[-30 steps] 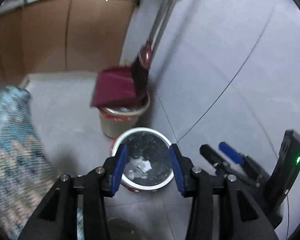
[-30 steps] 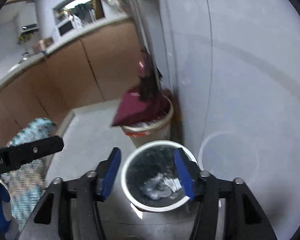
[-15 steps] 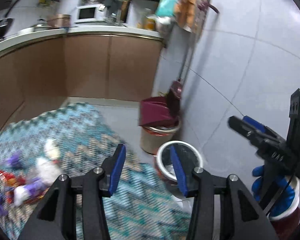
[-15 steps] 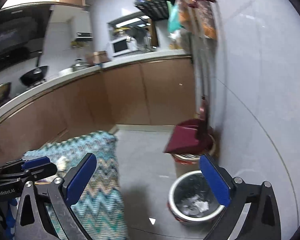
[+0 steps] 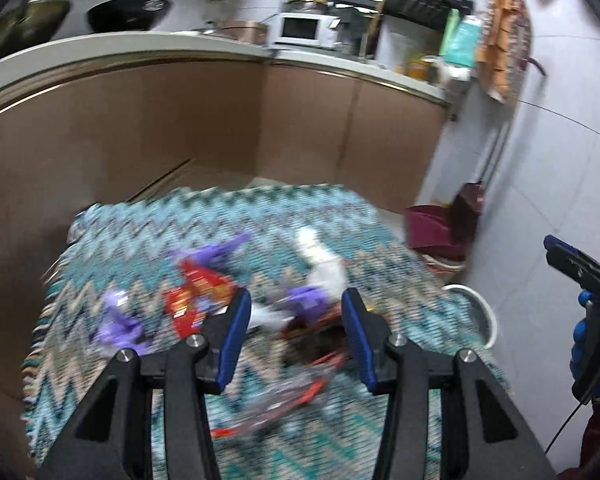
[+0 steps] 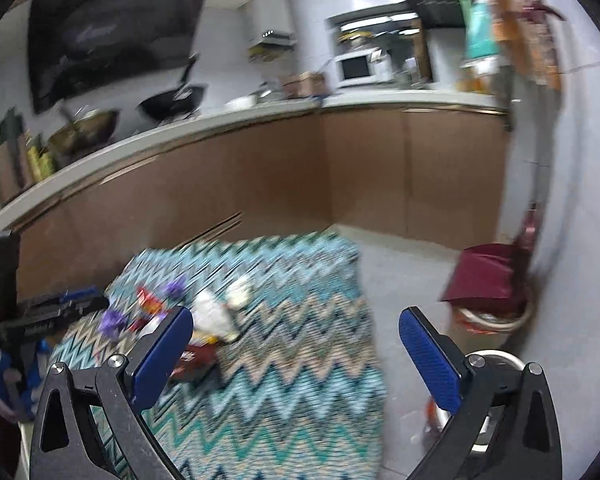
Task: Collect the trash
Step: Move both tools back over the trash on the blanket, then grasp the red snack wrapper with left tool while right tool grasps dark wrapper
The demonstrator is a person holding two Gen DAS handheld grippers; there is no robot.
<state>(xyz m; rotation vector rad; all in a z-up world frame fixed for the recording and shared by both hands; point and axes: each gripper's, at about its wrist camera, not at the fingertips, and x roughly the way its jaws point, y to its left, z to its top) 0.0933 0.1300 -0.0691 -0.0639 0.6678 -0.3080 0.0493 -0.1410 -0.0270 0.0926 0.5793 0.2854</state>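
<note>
Pointing down at wrappers (image 5: 196, 300) on rug (image 5: 148, 232): left gripper (image 5: 296, 338) jaws part-spread, right gripper (image 6: 296, 354) jaws wide, both empty.

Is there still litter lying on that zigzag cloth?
Yes, red wrappers, purple scraps and white crumpled paper lie scattered on the zigzag cloth.

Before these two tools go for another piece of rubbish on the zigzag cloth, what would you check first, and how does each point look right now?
1. Left tool empty: ok.
2. Right tool open and empty: ok.
3. Trash left on the zigzag cloth: ok, red wrapper, purple scraps, white crumpled paper.
4. Which piece is nearest: cannot tell, blurred.
5. White-rimmed bin within view beside the cloth: ok.
</note>
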